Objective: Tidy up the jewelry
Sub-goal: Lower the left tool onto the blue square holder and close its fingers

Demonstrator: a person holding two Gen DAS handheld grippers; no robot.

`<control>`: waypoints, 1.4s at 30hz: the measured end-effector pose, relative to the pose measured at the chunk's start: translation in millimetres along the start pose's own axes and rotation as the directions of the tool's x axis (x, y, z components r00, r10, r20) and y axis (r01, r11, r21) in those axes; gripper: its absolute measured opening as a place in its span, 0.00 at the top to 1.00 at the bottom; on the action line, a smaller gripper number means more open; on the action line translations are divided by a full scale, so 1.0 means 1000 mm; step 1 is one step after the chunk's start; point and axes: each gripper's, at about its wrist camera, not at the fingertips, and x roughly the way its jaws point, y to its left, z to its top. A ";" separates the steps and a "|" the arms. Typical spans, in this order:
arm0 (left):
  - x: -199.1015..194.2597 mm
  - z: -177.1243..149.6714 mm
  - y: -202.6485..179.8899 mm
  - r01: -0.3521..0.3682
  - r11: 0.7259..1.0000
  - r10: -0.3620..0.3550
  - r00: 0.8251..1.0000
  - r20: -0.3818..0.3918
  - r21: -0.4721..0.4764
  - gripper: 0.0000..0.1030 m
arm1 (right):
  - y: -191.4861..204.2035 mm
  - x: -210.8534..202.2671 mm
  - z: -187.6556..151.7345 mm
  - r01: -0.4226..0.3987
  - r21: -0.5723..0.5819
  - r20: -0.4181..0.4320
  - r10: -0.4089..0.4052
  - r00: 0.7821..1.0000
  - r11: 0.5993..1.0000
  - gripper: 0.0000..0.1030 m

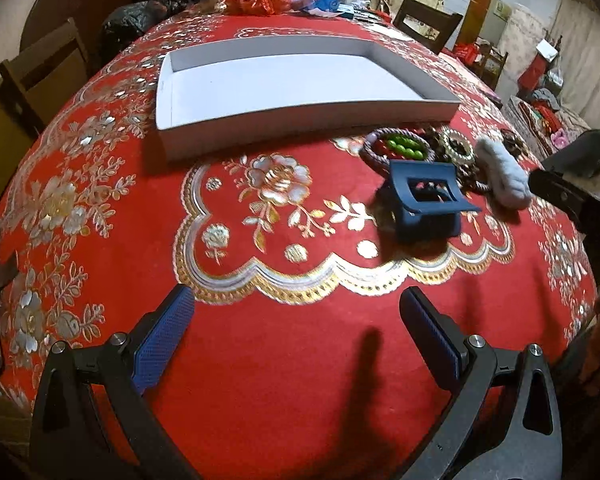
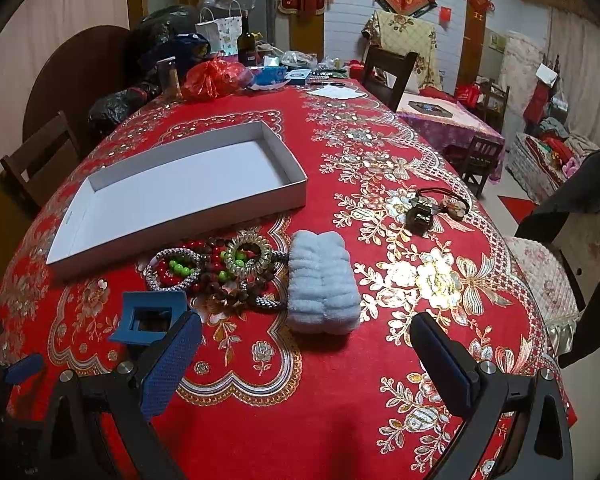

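An empty white tray (image 1: 292,120) (image 2: 188,216) lies on the red tablecloth. In front of it sits a pile of bead bracelets (image 1: 400,148) (image 2: 180,270), a coiled hair tie (image 2: 247,256), a fluffy light-blue scrunchie (image 1: 502,176) (image 2: 322,280) and a dark-blue hair claw (image 1: 426,200) (image 2: 150,316). A dark clip with a black hair tie (image 2: 428,210) lies apart, far right. My left gripper (image 1: 296,320) is open and empty, short of the claw. My right gripper (image 2: 304,344) is open and empty, just before the scrunchie.
Bags, a bottle and clutter (image 2: 220,68) crowd the table's far end. Wooden chairs stand at the left (image 2: 40,152) and far side (image 2: 388,68). A cushioned chair (image 2: 552,264) is at the right edge. The left gripper's finger (image 2: 22,368) shows at lower left.
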 end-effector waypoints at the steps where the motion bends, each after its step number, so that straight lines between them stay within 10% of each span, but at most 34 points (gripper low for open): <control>1: 0.000 0.001 0.001 0.005 1.000 -0.005 1.000 0.006 -0.001 0.00 | 0.000 0.000 0.000 -0.001 0.001 -0.001 0.001 1.000 1.000 0.00; 7: 0.008 0.018 -0.010 0.122 0.992 -0.122 0.992 -0.004 0.012 0.00 | -0.004 0.008 -0.002 -0.006 0.004 -0.042 0.006 0.999 1.000 0.00; 17: 0.014 0.026 -0.052 0.005 0.996 -0.004 1.000 -0.021 0.089 0.00 | -0.022 0.008 -0.002 0.012 0.080 -0.045 -0.008 0.999 0.997 0.00; 42: 0.025 0.035 -0.069 0.035 0.997 -0.034 0.999 -0.024 0.064 0.00 | -0.025 0.016 -0.003 0.040 0.081 -0.065 -0.034 0.997 0.996 0.00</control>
